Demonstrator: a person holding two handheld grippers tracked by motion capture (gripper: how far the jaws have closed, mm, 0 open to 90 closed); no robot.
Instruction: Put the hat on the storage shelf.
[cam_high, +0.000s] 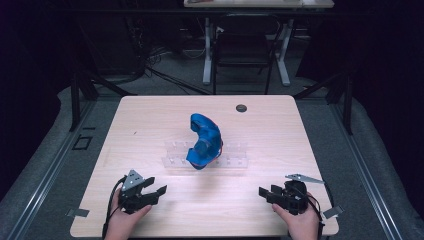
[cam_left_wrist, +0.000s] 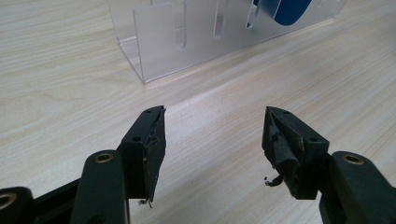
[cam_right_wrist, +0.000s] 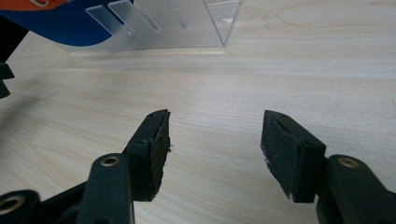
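Behind both grippers' spread jaws, the clear rack (cam_high: 206, 155) half-hides a blue curved object (cam_high: 204, 140).

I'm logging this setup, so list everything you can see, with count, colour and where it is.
Table: one, light wood, centre of the high view.
Clear rack: one, transparent slotted acrylic, mid-table.
Blue object: one, blue curved piece with a red-orange bit at its side, resting in the rack.
Round cap: one, dark, in the table's far edge.
Chair: one, dark, beyond the table.
Far desk: one, light top on white legs, background.
Left gripper: one, black, near-left of the table, jaws open, empty.
Right gripper: one, black, near-right, jaws open, empty.
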